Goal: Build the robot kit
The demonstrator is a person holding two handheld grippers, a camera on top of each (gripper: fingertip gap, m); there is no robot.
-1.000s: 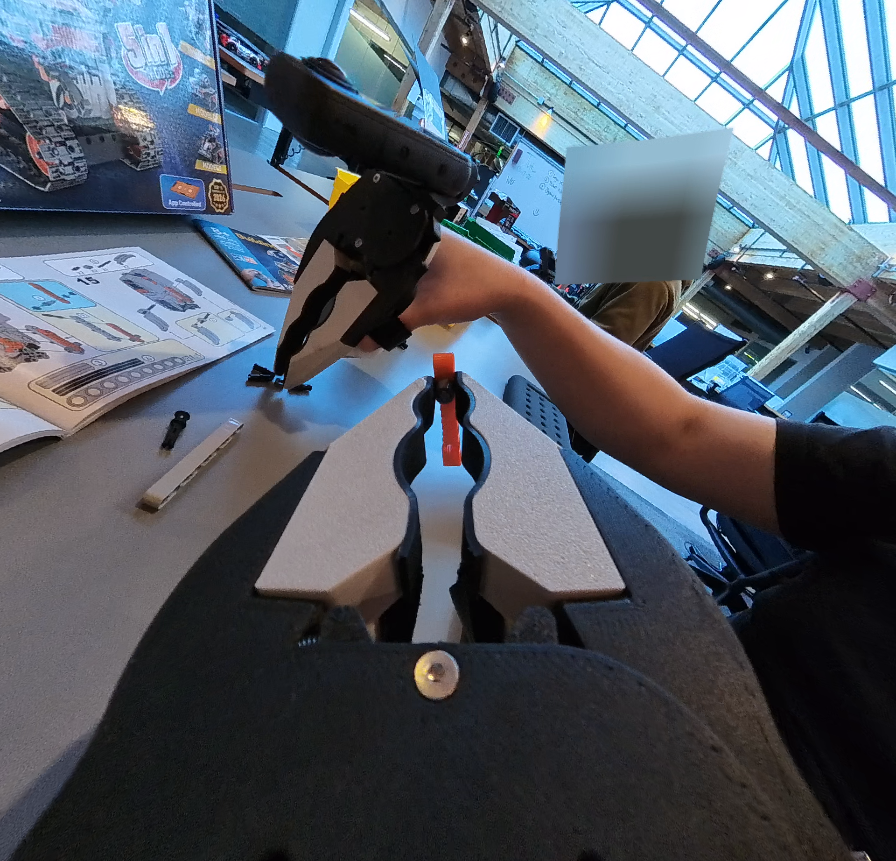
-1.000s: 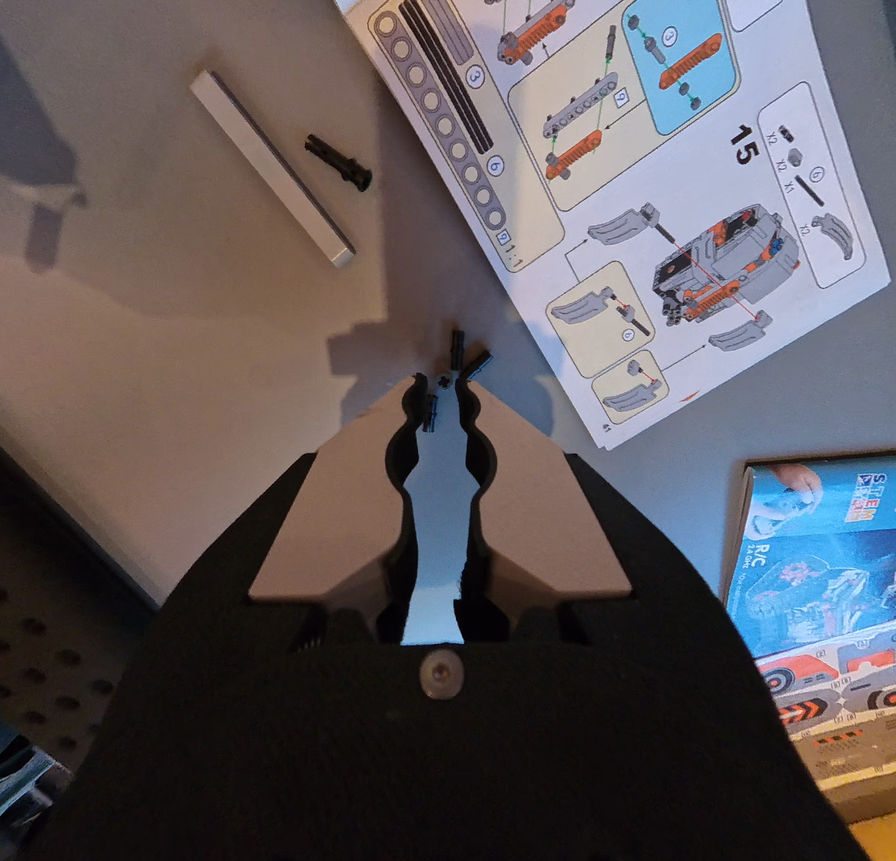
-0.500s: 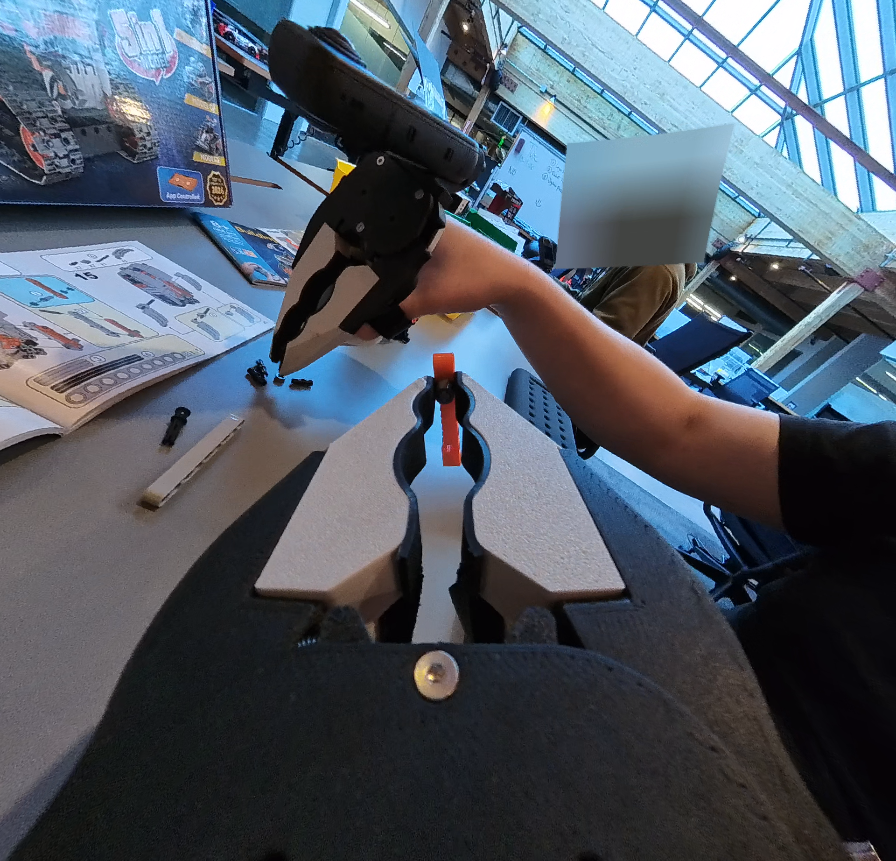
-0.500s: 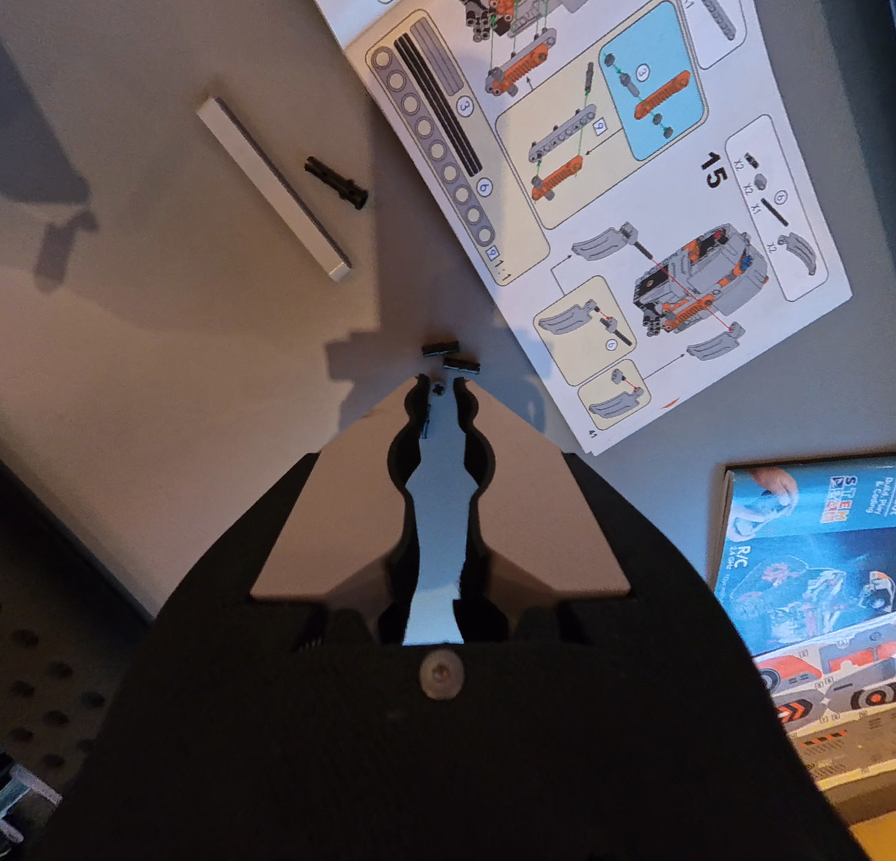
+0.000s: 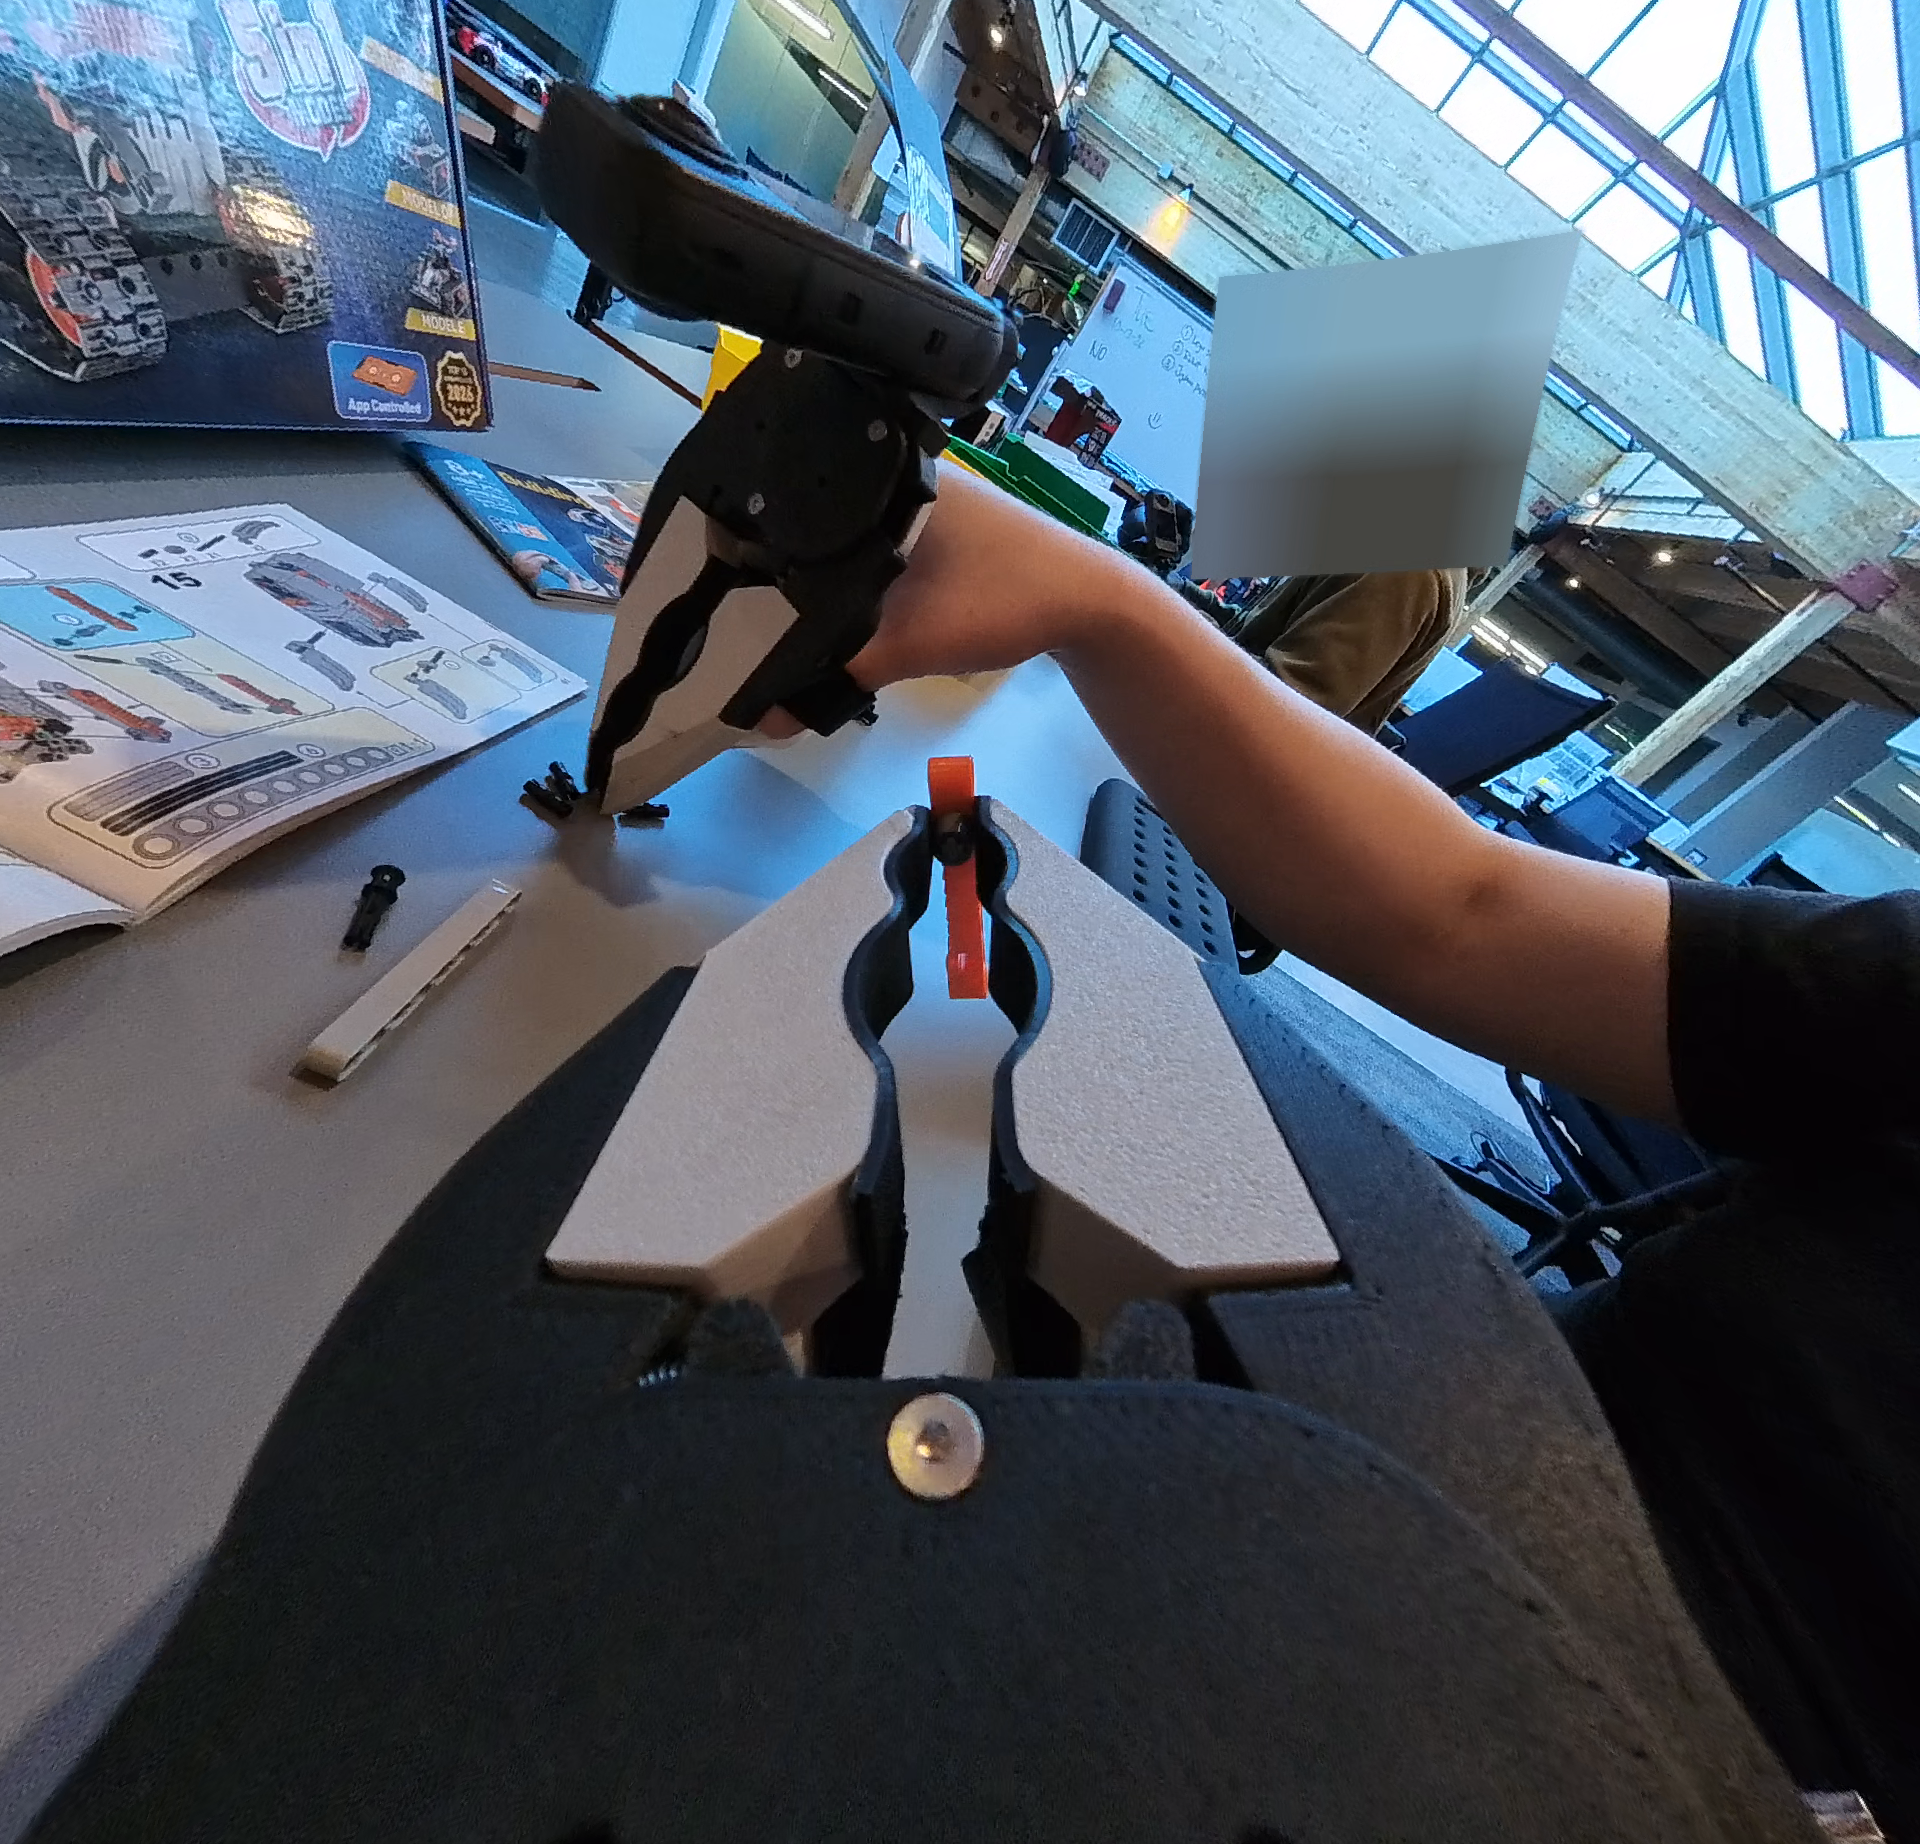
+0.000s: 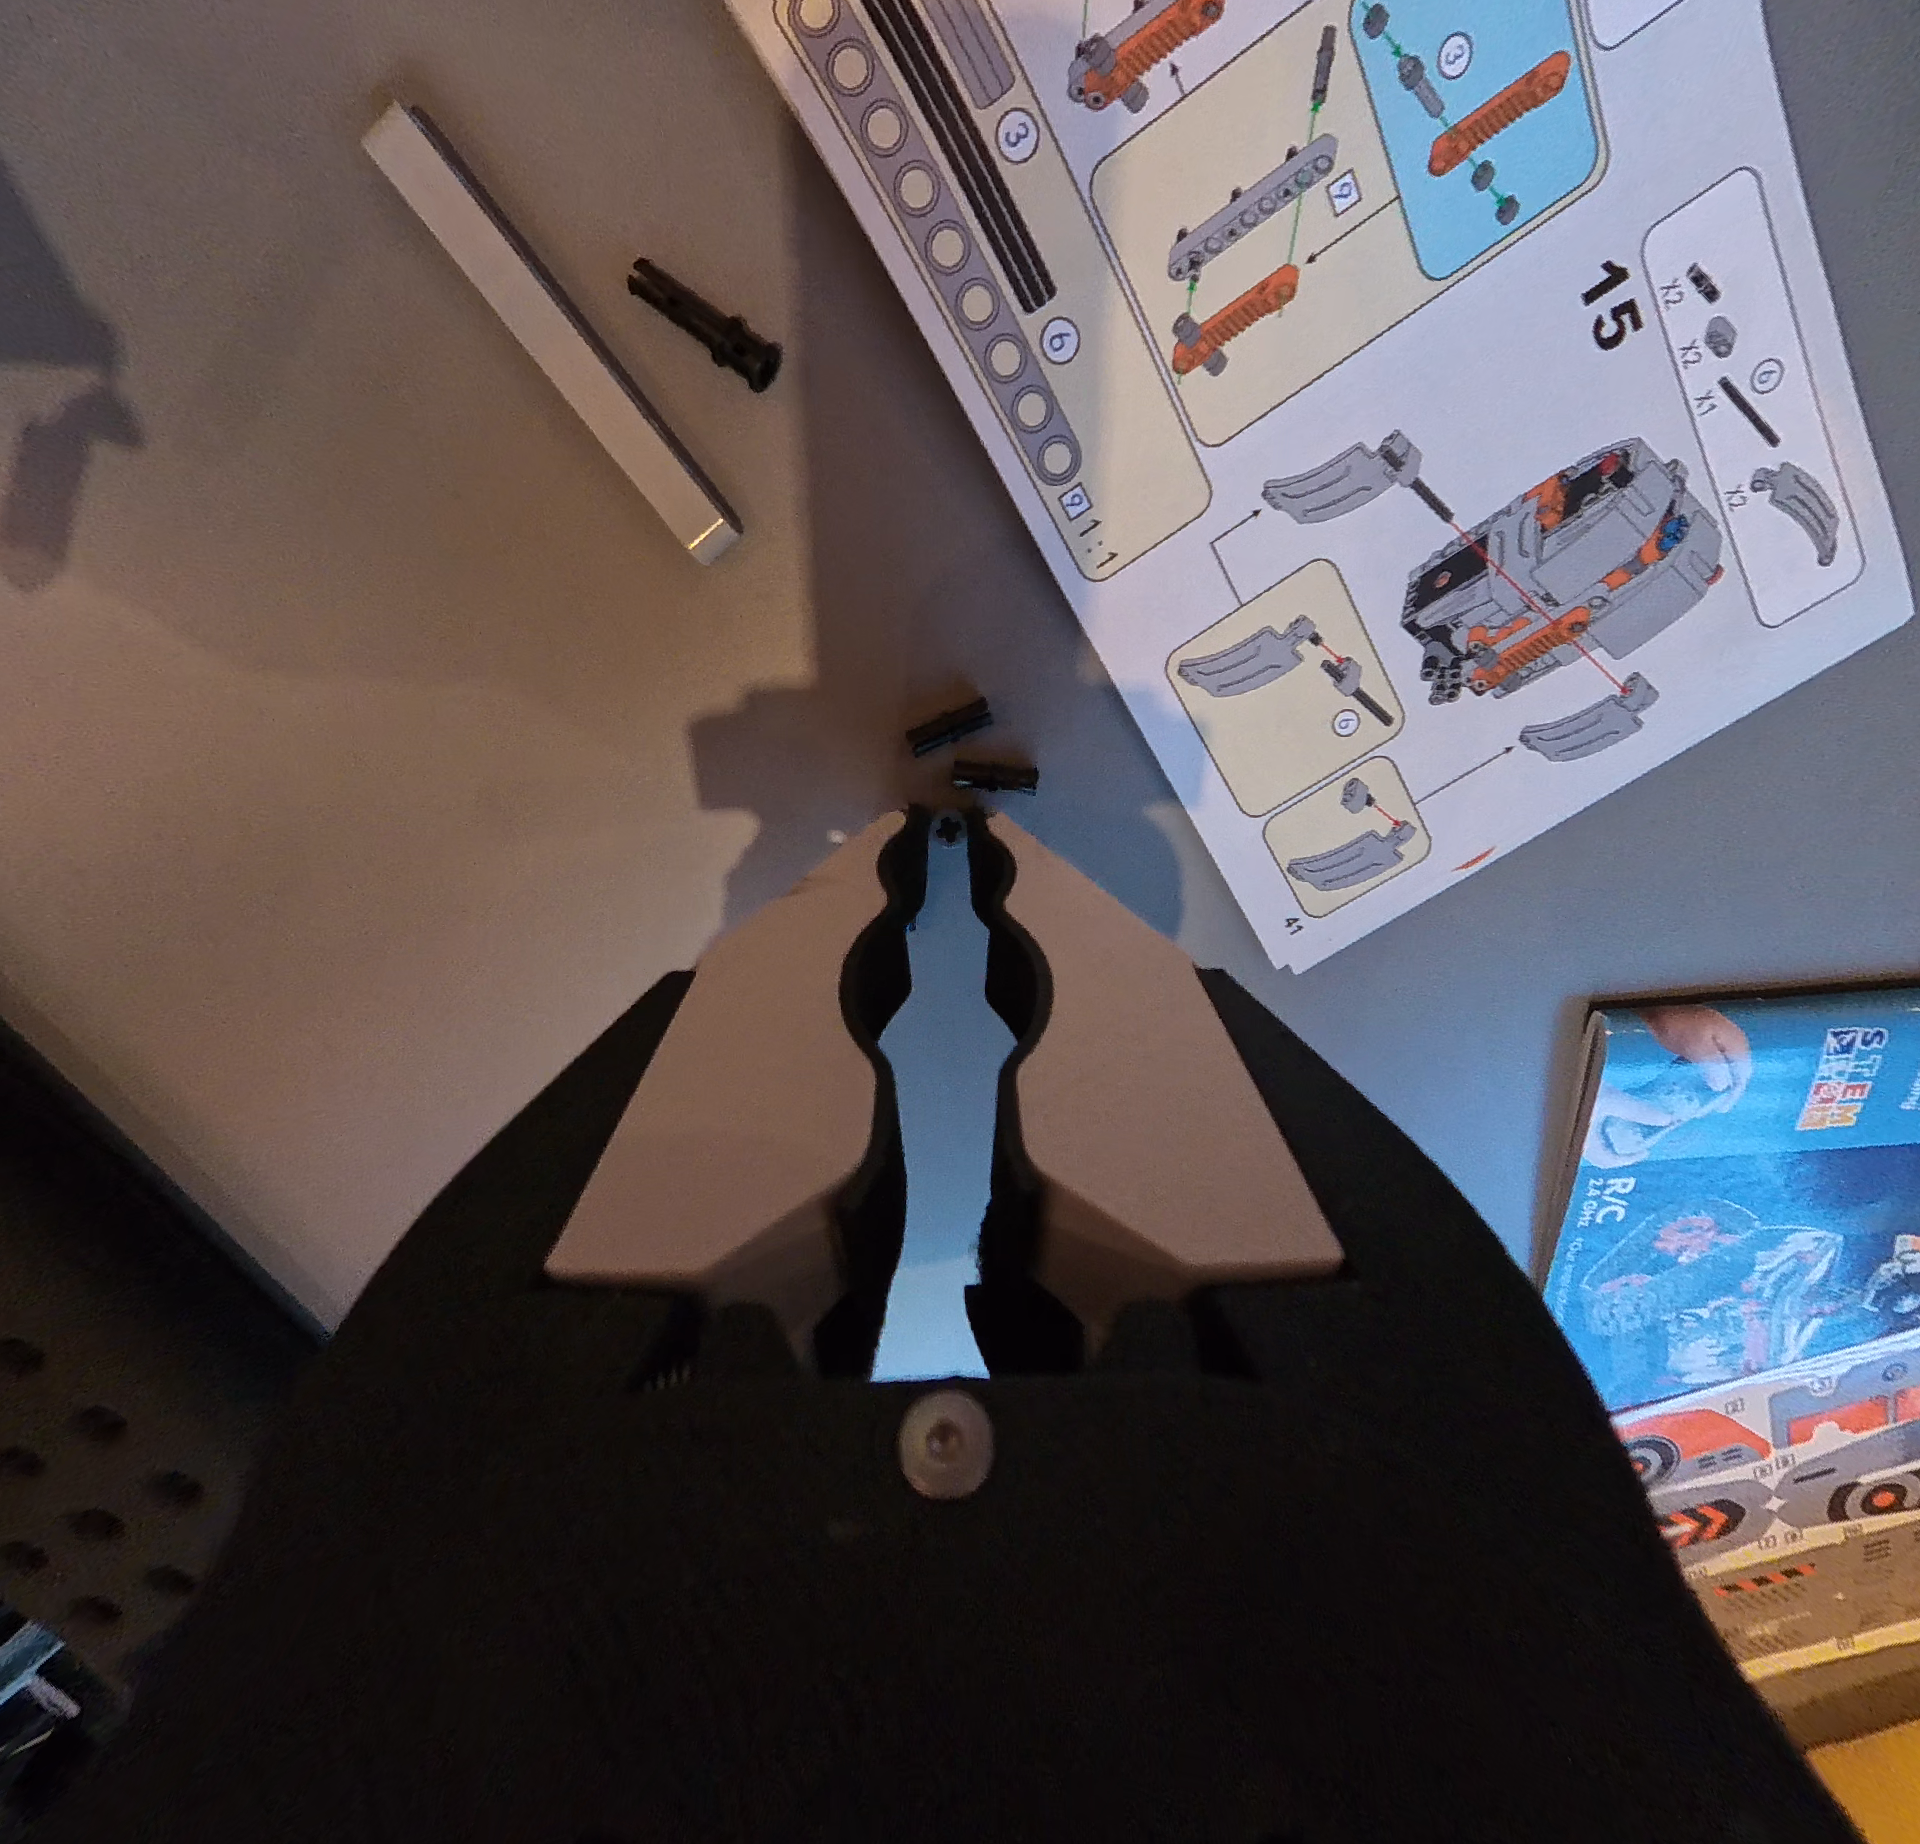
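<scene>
Left tool [image 5: 951, 838] clenched on orange strip [image 5: 961, 921], raised above grey tabletop [image 5: 208, 1223]. Right tool [image 6: 945, 826] tips down at tabletop, apparently pinching small black pin [image 6: 948, 830]; two pins [image 6: 971, 750] just beyond, near open booklet [image 6: 1403, 392].

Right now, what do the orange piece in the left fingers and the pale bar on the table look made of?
Orange piece: likely moulded plastic, uniformly coloured, smooth with a slight sheen. Pale bar: probably plastic too, light grey, matte, crisp straight edges, glinting at one end; painted metal cannot be ruled out.

An orange beam [image 5: 958, 880] sits in a grey-and-black gripper [image 5: 951, 826] above a grey worktop [image 5: 156, 1171] (black pins [image 6: 971, 745], pale grey bar [image 6: 551, 334]).
</scene>
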